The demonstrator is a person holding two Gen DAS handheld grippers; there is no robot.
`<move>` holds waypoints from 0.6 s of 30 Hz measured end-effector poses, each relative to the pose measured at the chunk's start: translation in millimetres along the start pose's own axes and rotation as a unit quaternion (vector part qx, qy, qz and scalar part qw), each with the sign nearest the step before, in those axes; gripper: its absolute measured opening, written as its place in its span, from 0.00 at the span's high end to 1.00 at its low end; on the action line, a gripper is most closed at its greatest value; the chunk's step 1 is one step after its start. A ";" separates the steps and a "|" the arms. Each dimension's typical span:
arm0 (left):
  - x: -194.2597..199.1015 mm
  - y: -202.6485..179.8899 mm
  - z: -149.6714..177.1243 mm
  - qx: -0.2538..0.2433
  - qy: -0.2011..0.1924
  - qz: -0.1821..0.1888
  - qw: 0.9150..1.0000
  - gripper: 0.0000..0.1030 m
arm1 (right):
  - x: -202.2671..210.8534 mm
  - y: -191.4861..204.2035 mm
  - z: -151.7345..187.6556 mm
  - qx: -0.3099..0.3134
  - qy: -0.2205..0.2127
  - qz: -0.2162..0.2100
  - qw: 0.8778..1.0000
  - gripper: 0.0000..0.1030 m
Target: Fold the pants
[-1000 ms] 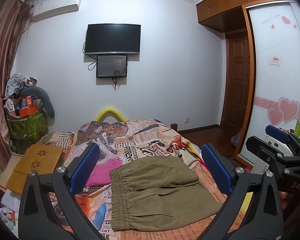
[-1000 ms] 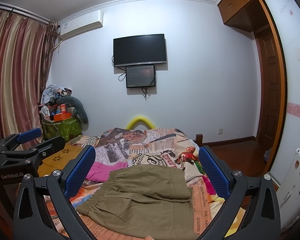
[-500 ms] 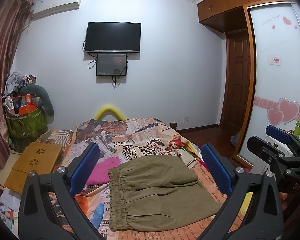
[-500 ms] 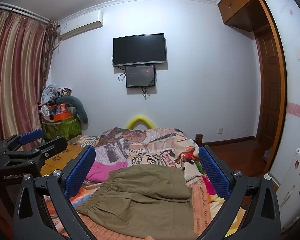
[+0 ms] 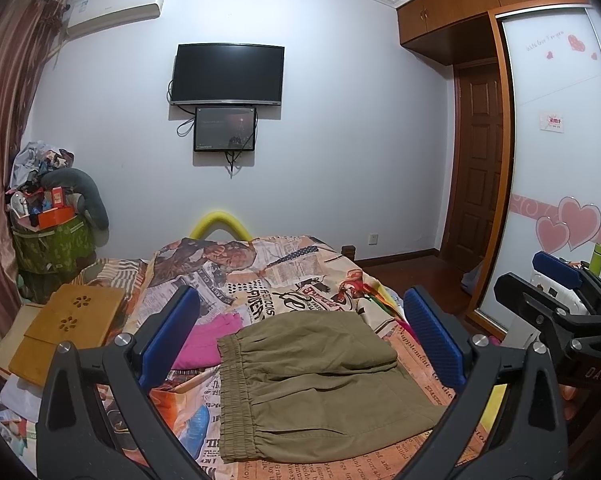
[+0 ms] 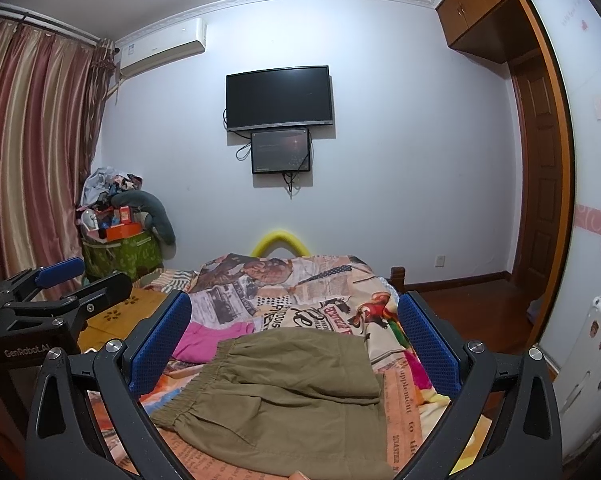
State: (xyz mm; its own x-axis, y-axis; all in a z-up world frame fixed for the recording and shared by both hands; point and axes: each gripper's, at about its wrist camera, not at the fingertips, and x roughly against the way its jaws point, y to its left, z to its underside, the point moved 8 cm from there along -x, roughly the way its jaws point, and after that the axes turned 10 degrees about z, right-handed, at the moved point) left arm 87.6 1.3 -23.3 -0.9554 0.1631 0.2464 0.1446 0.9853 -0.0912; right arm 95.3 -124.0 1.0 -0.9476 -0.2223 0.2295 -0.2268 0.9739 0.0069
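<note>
The folded olive-green cotton pants (image 5: 316, 380) lie on the newspaper-print bedspread (image 5: 260, 280) (pink garment (image 5: 208, 338) beside them). Left claw (image 5: 300, 340) and right claw (image 6: 294, 346) hover above, both spread wide, holding nothing.

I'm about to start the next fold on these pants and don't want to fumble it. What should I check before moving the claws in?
1. Left claw open with nothing in it: ok.
2. Right claw open with nothing in it: ok.
3. Olive-green cotton pants with the elastic waistband lying flat on the newspaper-print bedspread, already folded over once: ok.
4. Waistband edge in plain sight for gripping: ok.
5. Crumpled pink garment apart from the pants: cannot tell; it lies right at the waistband's far corner.
6. Pants' near edge in sight: not ok; both views cut it off behind the claw frames.
</note>
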 end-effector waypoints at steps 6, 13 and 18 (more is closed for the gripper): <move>0.2 1.0 -0.1 0.000 0.000 -0.001 1.000 0.00 | 0.0 -0.1 -0.3 0.000 0.000 0.000 1.000 0.00; -4.0 1.7 0.1 0.001 0.005 0.005 1.000 0.00 | -2.3 -3.1 1.3 -0.001 0.001 0.004 1.000 0.00; -23.0 5.5 5.6 -0.002 0.023 0.005 1.000 0.00 | -18.1 -13.9 11.4 -0.009 0.019 0.013 1.000 0.00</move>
State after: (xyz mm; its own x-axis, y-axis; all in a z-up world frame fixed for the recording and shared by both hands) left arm 108.9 2.7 -35.0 -0.9407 0.1750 0.2905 0.1550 0.9838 -0.0905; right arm 113.0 -134.1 -14.3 -0.9438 -0.1958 0.2664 -0.1981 0.9800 0.0186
